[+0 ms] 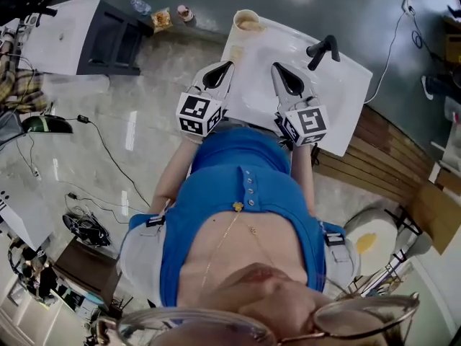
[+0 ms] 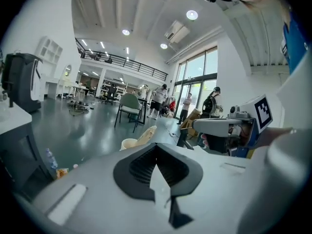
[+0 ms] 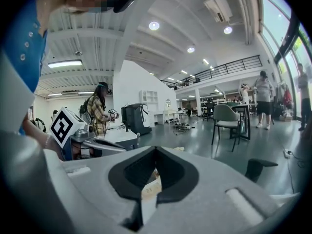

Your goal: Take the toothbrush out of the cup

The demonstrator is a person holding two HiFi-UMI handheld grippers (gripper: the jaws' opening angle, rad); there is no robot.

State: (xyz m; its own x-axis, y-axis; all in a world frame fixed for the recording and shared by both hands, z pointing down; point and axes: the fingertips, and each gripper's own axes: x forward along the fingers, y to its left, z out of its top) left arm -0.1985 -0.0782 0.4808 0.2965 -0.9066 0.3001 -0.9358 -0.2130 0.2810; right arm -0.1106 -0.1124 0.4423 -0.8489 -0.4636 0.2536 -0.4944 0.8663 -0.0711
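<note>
I have both grippers held low over the near edge of the white sink, side by side and well short of the cup. The cup stands at the sink's far corner, left of the black faucet.

The left gripper has its jaws pressed together with nothing between them. The right gripper is the same, closed and empty.

From the left gripper view I can see the cream cup just past the jaws. A pale piece that I take to be the toothbrush leans out over its rim to the right, though I can't make out its bristles.

As I judge it, nothing of the task is done yet. The toothbrush sits in the cup untouched. I've yet to open a gripper, reach across the basin, close on the handle and lift it clear.
</note>
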